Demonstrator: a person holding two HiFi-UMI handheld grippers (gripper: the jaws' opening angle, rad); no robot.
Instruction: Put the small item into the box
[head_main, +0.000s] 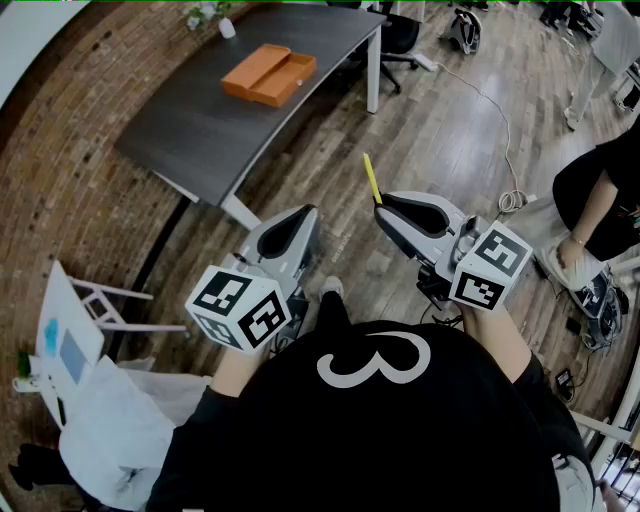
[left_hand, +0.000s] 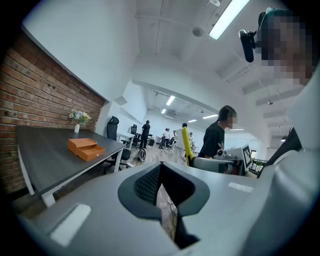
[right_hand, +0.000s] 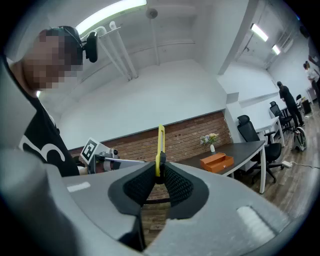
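Note:
A thin yellow strip (head_main: 372, 178) sticks up from my right gripper (head_main: 383, 208), whose jaws are shut on its lower end. The right gripper view shows the strip (right_hand: 161, 144) upright, pinched between the dark pads (right_hand: 176, 184). My left gripper (head_main: 303, 216) is held beside it at chest height, jaws together with nothing in them. An open orange box (head_main: 268, 74) lies on the dark table (head_main: 200, 125), well ahead of both grippers. The box (left_hand: 86, 148) also shows in the left gripper view, and the box (right_hand: 217, 161) shows small in the right gripper view.
A small vase of flowers (head_main: 226, 27) stands at the table's far end, with a black office chair (head_main: 401, 35) behind it. A seated person (head_main: 600, 195) is at the right, and a cable (head_main: 505, 150) runs over the wooden floor. A white frame (head_main: 75, 320) stands at the left.

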